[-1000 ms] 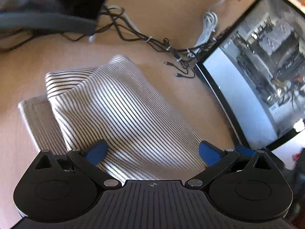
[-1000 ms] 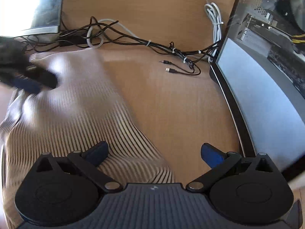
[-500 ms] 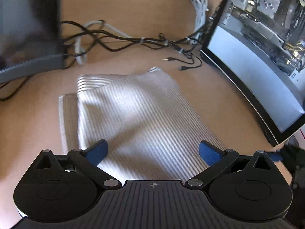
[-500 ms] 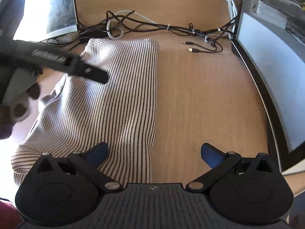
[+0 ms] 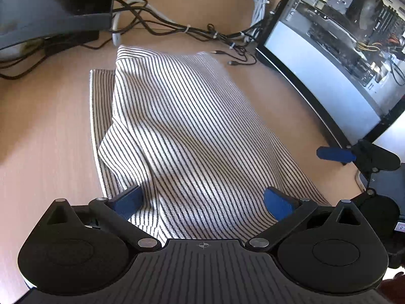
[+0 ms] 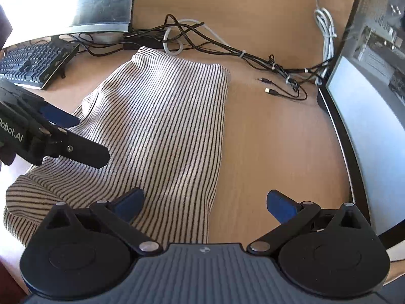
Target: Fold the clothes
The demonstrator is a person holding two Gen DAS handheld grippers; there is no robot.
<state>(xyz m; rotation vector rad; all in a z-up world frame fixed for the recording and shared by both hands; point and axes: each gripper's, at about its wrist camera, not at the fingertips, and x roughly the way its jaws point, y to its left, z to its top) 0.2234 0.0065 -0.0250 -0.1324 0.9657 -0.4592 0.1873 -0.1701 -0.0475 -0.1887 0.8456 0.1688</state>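
Note:
A striped black-and-white garment lies folded into a long bundle on the wooden desk; it also shows in the right wrist view. My left gripper is open and empty, hovering over the garment's near end. My right gripper is open and empty, over the garment's right edge and bare desk. The left gripper also shows at the left of the right wrist view, above the cloth. The right gripper shows at the right edge of the left wrist view.
A tangle of black and white cables runs along the back of the desk. A monitor and a keyboard stand at the back left. A glass-sided computer case stands along the right.
Both grippers have pulled back toward me and stay open. The garment has settled flat into its folded shape, and the views are now steadier.

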